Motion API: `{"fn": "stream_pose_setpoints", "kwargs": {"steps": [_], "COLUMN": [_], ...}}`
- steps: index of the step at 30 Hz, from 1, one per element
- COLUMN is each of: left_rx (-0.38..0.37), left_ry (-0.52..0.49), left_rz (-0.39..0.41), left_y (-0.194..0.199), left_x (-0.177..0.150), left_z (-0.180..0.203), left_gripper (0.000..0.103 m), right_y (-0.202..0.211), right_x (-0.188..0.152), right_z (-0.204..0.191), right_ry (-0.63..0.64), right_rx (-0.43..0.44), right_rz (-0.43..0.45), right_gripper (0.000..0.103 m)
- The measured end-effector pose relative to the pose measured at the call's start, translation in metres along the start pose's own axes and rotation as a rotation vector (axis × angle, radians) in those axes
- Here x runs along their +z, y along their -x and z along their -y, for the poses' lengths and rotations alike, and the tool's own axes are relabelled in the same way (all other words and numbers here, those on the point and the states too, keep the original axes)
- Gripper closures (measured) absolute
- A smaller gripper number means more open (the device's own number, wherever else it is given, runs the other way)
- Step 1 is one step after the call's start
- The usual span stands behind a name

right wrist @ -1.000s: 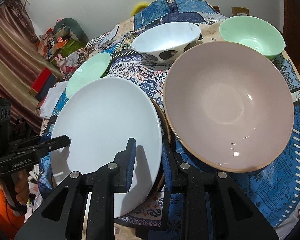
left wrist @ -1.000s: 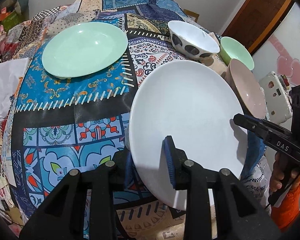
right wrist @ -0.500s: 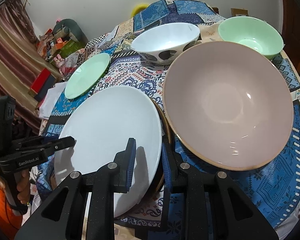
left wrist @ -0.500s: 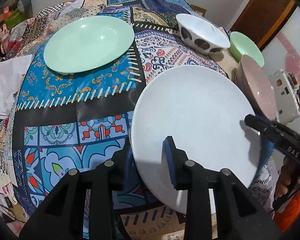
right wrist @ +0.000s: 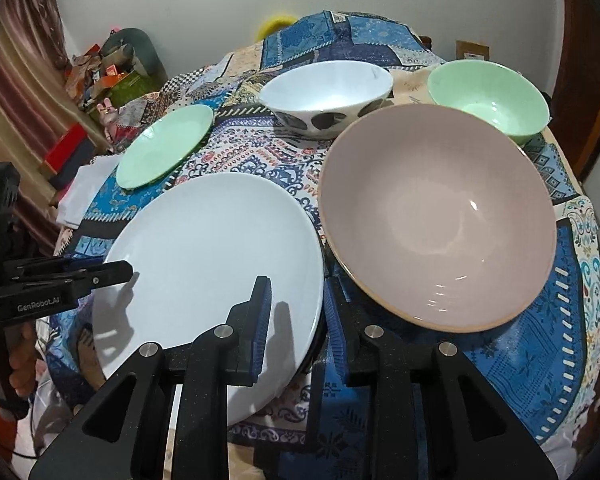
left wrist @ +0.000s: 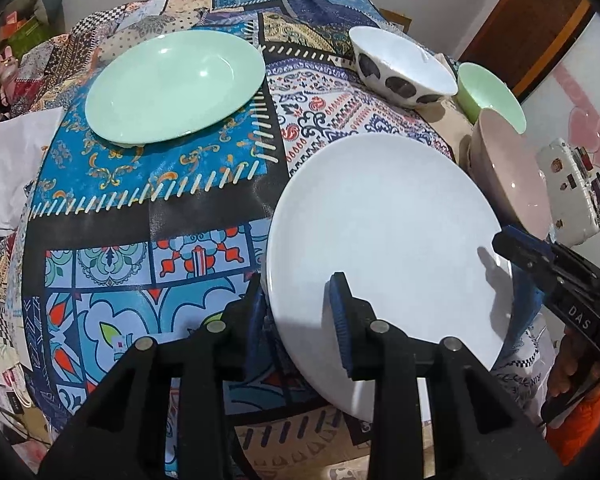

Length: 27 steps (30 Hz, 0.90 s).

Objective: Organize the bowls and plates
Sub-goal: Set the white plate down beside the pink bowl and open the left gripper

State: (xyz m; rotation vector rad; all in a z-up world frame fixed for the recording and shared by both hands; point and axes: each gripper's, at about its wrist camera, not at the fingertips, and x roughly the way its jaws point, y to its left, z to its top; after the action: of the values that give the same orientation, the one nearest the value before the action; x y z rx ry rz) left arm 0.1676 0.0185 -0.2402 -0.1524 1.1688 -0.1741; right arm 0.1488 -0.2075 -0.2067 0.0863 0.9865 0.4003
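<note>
A large white plate [left wrist: 384,232] is held between both grippers above the patterned tablecloth [left wrist: 140,216]. My left gripper [left wrist: 296,312] is shut on its near left rim, one finger under and one on top. My right gripper [right wrist: 294,316] is shut on the opposite rim of the white plate [right wrist: 208,264]; it also shows in the left wrist view [left wrist: 520,276]. A mint green plate [left wrist: 176,84] lies flat at the far left. A pink bowl [right wrist: 436,216], a white bowl with dark spots [right wrist: 326,98] and a green bowl [right wrist: 488,96] stand to the right.
A folded white cloth [left wrist: 12,168] lies at the table's left edge. A white box with buttons [left wrist: 572,188] is beyond the right edge. Clutter and a curtain [right wrist: 16,92] are off the left side.
The white plate, held by both grippers, has shifted a little toward the near edge and lower; the mint green plate and bowls now appear farther away in the views.
</note>
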Motion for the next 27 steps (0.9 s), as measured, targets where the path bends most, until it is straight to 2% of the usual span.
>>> {"fn": "stream_pose_setpoints", "kwargs": {"steps": [6, 11, 20, 27], "left_rx": [0.012, 0.039, 0.112, 0.139], "left_ry": [-0.007, 0.018, 0.099, 0.123], "left_rz": [0.05, 0.103, 0.171, 0.181], "left_y": [0.02, 0.039, 0.062, 0.058], "left_x": [0.001, 0.005, 0.022, 0.042], "left_z": [-0.005, -0.02, -0.077, -0.11], "left_gripper": [0.072, 0.072, 0.071, 0.071], "right_y": [0.013, 0.013, -0.002, -0.025], "right_x": [0.006, 0.016, 0.044, 0.064], "right_z": [-0.017, -0.038, -0.075, -0.098], "right_ry": [0.045, 0.082, 0.146, 0.187], "right_rx": [0.019, 0.047, 0.082, 0.089], "right_rz": [0.04, 0.065, 0.086, 0.074], "right_gripper": [0.076, 0.071, 0.069, 0.069]}}
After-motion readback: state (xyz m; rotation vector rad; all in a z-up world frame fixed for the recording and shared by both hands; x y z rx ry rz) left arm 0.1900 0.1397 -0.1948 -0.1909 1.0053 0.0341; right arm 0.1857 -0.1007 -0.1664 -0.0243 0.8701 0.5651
